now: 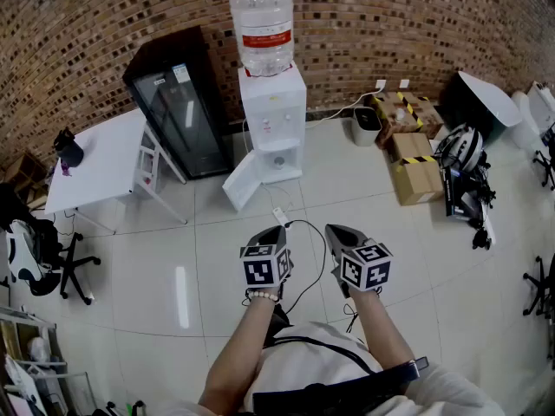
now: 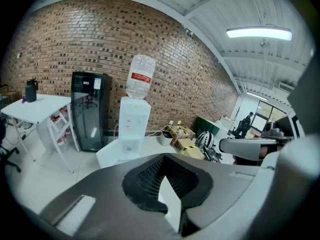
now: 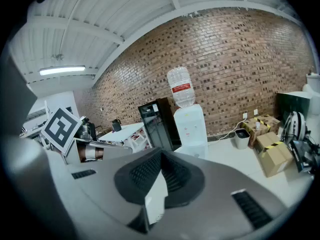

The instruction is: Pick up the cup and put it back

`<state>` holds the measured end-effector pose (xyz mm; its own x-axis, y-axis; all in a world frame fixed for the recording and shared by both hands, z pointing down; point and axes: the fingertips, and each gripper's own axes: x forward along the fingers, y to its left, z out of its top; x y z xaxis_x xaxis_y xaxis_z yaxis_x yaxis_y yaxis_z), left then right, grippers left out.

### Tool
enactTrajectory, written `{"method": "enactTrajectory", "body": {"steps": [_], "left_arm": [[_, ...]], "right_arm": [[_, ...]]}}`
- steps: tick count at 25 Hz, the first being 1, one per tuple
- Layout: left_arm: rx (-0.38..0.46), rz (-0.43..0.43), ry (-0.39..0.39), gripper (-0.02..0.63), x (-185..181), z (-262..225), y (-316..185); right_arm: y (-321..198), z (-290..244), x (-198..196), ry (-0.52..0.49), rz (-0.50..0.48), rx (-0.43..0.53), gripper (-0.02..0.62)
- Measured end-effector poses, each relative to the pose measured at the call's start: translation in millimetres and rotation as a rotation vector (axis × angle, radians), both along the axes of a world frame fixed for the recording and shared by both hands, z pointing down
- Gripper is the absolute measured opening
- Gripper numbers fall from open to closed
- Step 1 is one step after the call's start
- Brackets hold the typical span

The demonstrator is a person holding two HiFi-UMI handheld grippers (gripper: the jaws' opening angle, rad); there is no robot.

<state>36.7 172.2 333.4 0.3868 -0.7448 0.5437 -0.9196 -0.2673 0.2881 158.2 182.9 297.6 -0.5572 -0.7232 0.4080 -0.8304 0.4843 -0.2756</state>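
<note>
No cup shows clearly in any view. A white water dispenser [image 1: 273, 120] with a clear bottle [image 1: 261, 26] on top stands against the brick wall, its lower door [image 1: 241, 183] swung open. My left gripper [image 1: 276, 232] and right gripper [image 1: 338, 232] hover side by side over the tiled floor, short of the dispenser, both pointing at it. Each has its jaws shut with nothing between them. The left gripper view shows the left gripper [image 2: 167, 159] aimed at the dispenser [image 2: 134, 121]. The right gripper [image 3: 160, 154] faces the dispenser [image 3: 190, 126] too.
A black glass-door cabinet [image 1: 173, 102] stands left of the dispenser. Further left is a white folding table [image 1: 95, 163] with a dark jug [image 1: 68, 148]. Cardboard boxes [image 1: 416, 167], a white bin [image 1: 367, 126] and a helmet [image 1: 460, 146] lie right. A cable [image 1: 303, 232] runs across the floor.
</note>
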Motion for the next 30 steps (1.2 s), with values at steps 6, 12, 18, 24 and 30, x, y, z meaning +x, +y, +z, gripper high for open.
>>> {"method": "enactTrajectory", "body": {"steps": [6,12,18,24,30], "left_arm": [[-0.009,-0.01,0.002,0.002,1,2,-1],[-0.061,-0.016,0.005,0.002,-5,25,2],[-0.078,-0.02,-0.003,0.001,-29,38,-25],[-0.114,-0.008,-0.001,0.001,-65,60,-73],[-0.14,0.039,0.011,0.002,-90,89,-117]], "right_arm": [[-1,2,0,-0.01,-0.013,-0.001,0.008],[-4,17,-13,-0.057,-0.035,-0.02,0.017],[-34,25,-32,-0.083,-0.03,-0.017,0.011],[-89,42,-49,-0.058,0.013,-0.032,0.018],[-141,67,-72,-0.007,0.059,-0.037,0.021]]}}
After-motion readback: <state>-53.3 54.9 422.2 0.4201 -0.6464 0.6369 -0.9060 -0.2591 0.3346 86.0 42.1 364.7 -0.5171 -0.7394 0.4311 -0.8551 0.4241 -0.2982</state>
